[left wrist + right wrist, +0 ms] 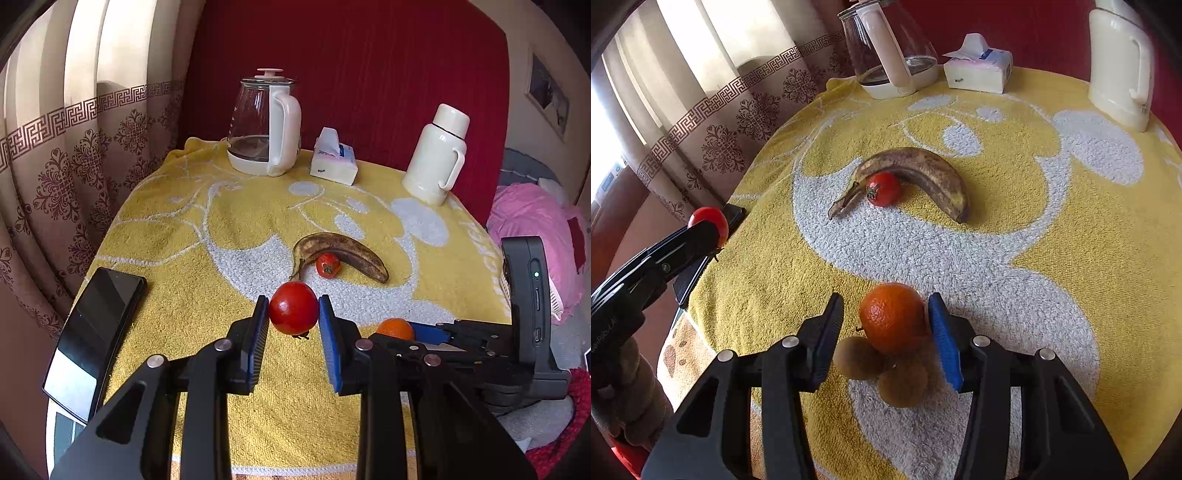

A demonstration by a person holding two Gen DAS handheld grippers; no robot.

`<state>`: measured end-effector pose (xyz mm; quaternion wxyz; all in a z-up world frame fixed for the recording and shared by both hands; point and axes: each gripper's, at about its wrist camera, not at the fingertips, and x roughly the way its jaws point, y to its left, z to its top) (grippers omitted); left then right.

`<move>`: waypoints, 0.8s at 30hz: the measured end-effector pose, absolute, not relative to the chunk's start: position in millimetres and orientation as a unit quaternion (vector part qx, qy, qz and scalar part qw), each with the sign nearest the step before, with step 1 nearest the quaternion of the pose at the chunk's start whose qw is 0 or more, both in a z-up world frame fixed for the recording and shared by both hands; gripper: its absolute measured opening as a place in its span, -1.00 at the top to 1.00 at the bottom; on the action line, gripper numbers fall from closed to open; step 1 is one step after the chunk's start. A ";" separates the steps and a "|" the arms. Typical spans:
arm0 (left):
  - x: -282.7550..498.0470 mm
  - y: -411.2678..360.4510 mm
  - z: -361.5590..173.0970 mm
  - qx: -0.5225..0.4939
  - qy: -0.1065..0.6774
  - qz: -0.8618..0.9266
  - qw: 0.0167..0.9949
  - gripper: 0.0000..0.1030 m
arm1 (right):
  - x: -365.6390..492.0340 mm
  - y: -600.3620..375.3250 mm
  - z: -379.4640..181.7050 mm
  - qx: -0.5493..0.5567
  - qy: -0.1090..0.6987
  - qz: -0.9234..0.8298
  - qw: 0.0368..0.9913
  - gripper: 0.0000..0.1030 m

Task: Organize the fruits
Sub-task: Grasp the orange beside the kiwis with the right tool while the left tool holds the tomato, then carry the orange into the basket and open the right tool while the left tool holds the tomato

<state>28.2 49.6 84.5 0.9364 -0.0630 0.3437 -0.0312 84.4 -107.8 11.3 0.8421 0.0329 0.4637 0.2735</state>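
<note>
My left gripper (293, 308) is shut on a large red tomato (293, 313) and holds it above the yellow towel; it also shows at the left of the right wrist view (709, 225). My right gripper (886, 321) is open around an orange (892, 317) that rests beside two brown kiwis (858, 358); a gap shows on the left side. The orange also shows in the left wrist view (396, 329). A spotted brown banana (916, 173) lies mid-table with a small tomato (883, 189) tucked in its curve.
A glass kettle (264, 125), a tissue pack (334, 158) and a cream thermos (437, 155) stand along the back of the table. A black phone (94, 339) lies at the left edge. Curtains hang to the left, pink bedding lies to the right.
</note>
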 end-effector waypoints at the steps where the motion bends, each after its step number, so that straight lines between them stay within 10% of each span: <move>1: 28.2 49.2 84.0 -0.063 0.344 -0.032 0.936 0.47 | 86.0 -107.2 8.3 0.033 0.467 0.273 0.840 0.18; 24: 27.5 34.4 81.1 -0.048 0.347 -0.051 0.935 0.47 | 63.8 -202.6 60.8 0.129 0.389 0.220 0.885 0.26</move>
